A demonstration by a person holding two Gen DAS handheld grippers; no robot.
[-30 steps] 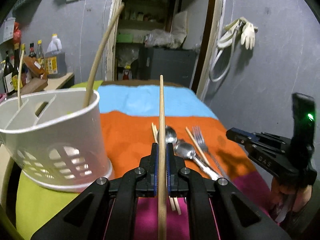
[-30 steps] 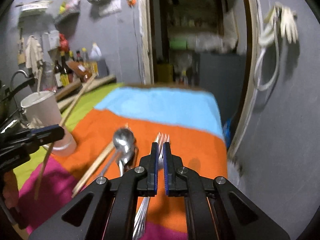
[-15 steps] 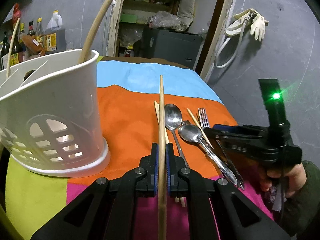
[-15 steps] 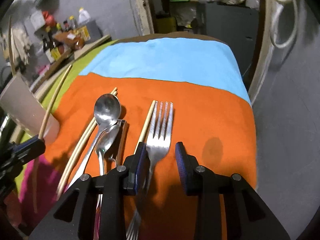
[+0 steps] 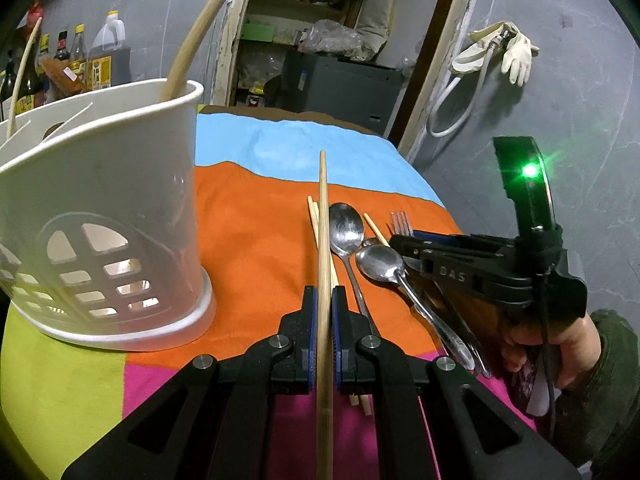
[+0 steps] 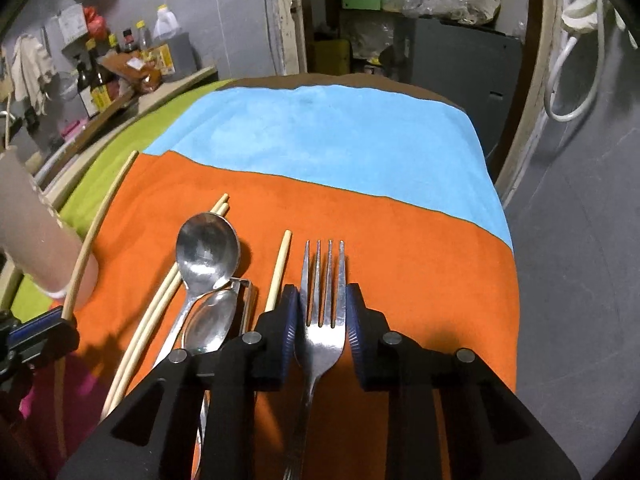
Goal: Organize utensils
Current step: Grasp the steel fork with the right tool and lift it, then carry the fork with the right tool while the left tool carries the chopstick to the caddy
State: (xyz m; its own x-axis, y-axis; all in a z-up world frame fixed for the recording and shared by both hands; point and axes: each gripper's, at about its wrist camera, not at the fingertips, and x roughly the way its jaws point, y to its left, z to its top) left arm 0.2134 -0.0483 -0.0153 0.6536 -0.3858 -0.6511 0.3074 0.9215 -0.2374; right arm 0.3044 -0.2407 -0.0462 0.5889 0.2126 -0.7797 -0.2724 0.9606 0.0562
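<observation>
My left gripper [image 5: 324, 312] is shut on a long wooden chopstick [image 5: 323, 240] held above the cloth, right of the white utensil caddy [image 5: 100, 216]. The caddy holds a bent wooden stick [image 5: 200, 28]. My right gripper [image 6: 322, 320] is open, low over the cloth, with its jaws on either side of a steel fork [image 6: 323, 296]. Two spoons [image 6: 206, 252] and loose chopsticks [image 6: 160, 304] lie left of the fork. In the left wrist view the right gripper [image 5: 404, 240] covers most of the fork [image 5: 401, 222].
The table wears a striped cloth of blue [image 6: 320, 136], orange [image 6: 420, 248], pink and green. Bottles [image 6: 100, 80] stand on a shelf at the far left. A grey wall and a hose with gloves [image 5: 500, 48] are to the right. The table's right edge is close to the fork.
My right gripper opened, came down and moved forward so that its jaws now straddle the fork. My left gripper with the chopstick dropped lower and nearer the caddy.
</observation>
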